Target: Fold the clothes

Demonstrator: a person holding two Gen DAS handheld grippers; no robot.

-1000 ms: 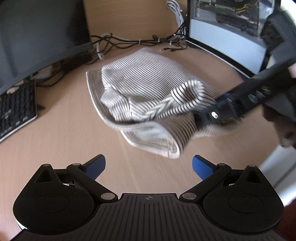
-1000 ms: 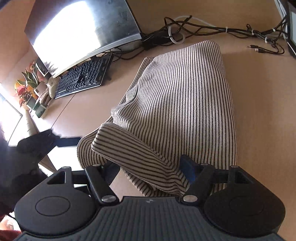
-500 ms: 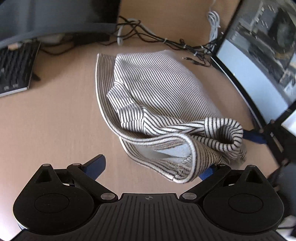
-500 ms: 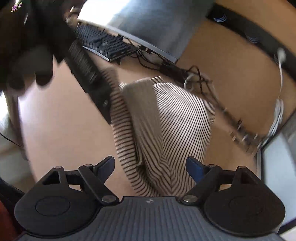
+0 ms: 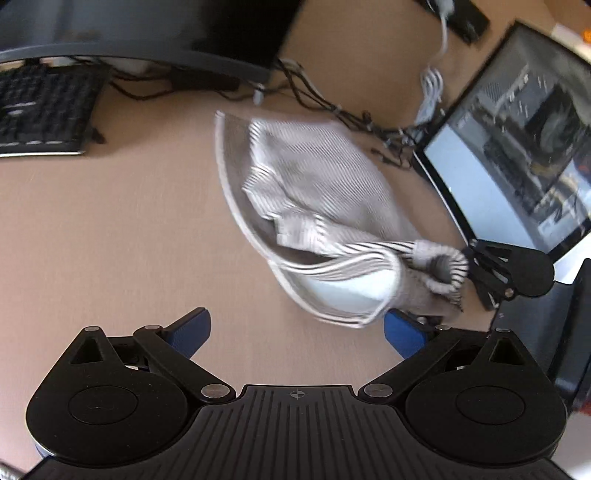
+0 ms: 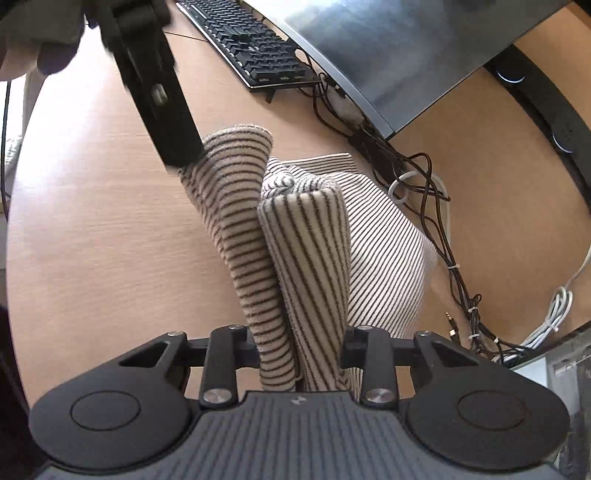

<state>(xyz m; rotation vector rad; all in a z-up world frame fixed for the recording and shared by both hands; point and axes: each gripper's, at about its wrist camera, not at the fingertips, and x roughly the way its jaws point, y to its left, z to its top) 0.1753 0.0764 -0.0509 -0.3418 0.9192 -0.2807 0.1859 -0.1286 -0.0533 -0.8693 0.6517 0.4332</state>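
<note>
A striped cream-and-black garment lies half folded on the wooden desk, its near end lifted into a bunch. My right gripper is closing, and its fingers press on a thick bunch of the striped garment. In the left wrist view that right gripper sits at the garment's right end. My left gripper is open over bare desk, its right pad just beside the garment's near corner. Seen from the right wrist, the left gripper touches a raised fold.
A black keyboard and a curved monitor stand at the back left. Another screen stands at the right. A tangle of cables runs behind the garment. A person's hand holds the left gripper.
The right gripper's jaws went from wide apart to pressed on bunched fabric, and it rolled. The left gripper shifted right, bringing its right pad beside the garment's corner.
</note>
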